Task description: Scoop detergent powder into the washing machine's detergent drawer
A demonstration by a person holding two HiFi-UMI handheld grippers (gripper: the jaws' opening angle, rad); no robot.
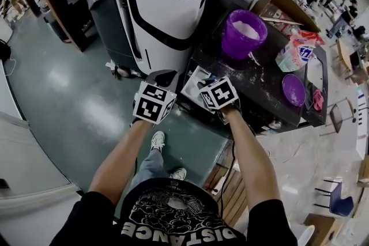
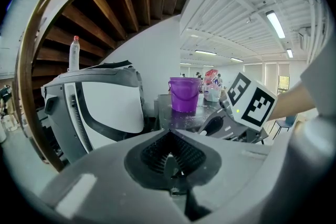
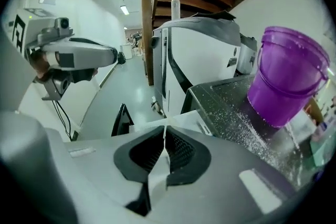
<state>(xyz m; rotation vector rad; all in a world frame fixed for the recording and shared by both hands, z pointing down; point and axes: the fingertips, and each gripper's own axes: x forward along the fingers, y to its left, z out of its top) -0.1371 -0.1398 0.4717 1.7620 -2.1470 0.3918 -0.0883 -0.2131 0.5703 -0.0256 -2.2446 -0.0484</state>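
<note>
- Left gripper view: the left gripper (image 2: pixel 169 159) has its jaws closed on each other with nothing between them. Beyond them the washing machine (image 2: pixel 105 107) stands at left with a bottle (image 2: pixel 74 54) on its top. The purple bucket (image 2: pixel 184 94) stands on the dark surface (image 2: pixel 176 119) at centre, well apart from the jaws.
- Right gripper view: the right gripper (image 3: pixel 164 139) likewise has its jaws pressed together and empty. The purple bucket is at upper right. Loose white grains (image 3: pixel 247 128) are scattered across the surface below it.
- Head view: both grippers are held in front of the body, between the washing machine and the surface. The detergent powder (image 1: pixel 249 26) fills the purple bucket. A detergent bag (image 1: pixel 297 50) and a round purple piece (image 1: pixel 293 89), lid or scoop (which cannot be told), lie farther right. The detergent drawer cannot be picked out with certainty.
- Judgement: no scoop is in hand, so scooping appears not yet begun.
- Hazards:
  - Closed jaws pushed at the bucket wall could tip it, as it stands near the edge of the surface.
  - A loosely pinched scoop could twist and shed powder on the way to the machine.
  - The grains already on the surface could let things slide under a nudge.
</note>
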